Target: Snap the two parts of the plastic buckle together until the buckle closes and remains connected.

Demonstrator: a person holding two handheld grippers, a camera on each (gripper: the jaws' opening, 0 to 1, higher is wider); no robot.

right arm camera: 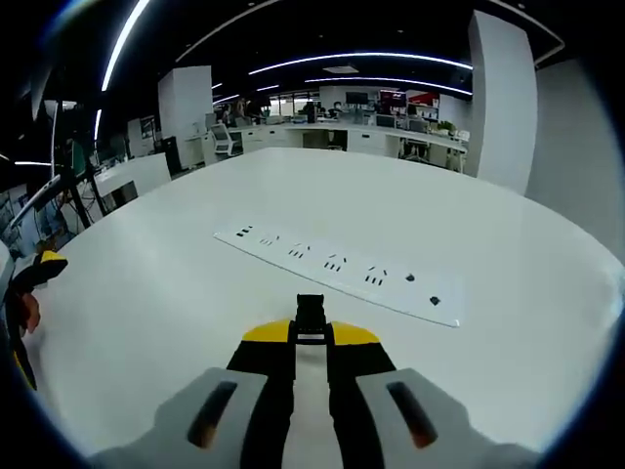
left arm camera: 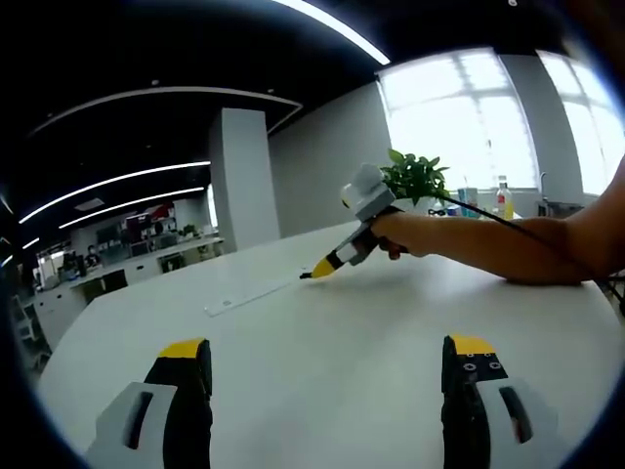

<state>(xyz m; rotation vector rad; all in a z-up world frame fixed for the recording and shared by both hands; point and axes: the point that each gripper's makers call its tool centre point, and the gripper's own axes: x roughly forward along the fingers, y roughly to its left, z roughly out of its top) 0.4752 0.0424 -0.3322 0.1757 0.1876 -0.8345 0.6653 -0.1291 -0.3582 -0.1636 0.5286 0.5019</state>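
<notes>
The right gripper point(right arm camera: 311, 344) pinches a black buckle part point(right arm camera: 311, 315) above the table point(right arm camera: 176, 293); left gripper point(left arm camera: 327, 376) fingers spread apart.

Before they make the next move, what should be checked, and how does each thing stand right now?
1. Right hand-held gripper grips a buckle part: ok, the small black piece sits between its nearly closed jaws.
2. Left hand-held gripper holds the second part: not ok, its jaws stand wide open with nothing between them.
3. Where the second part lies: cannot tell.
4. Power strip out of the way: ok, it lies flat on the table beyond the held part, apart from it.
5. Buckle closed: not ok, no joined buckle to be seen.
</notes>
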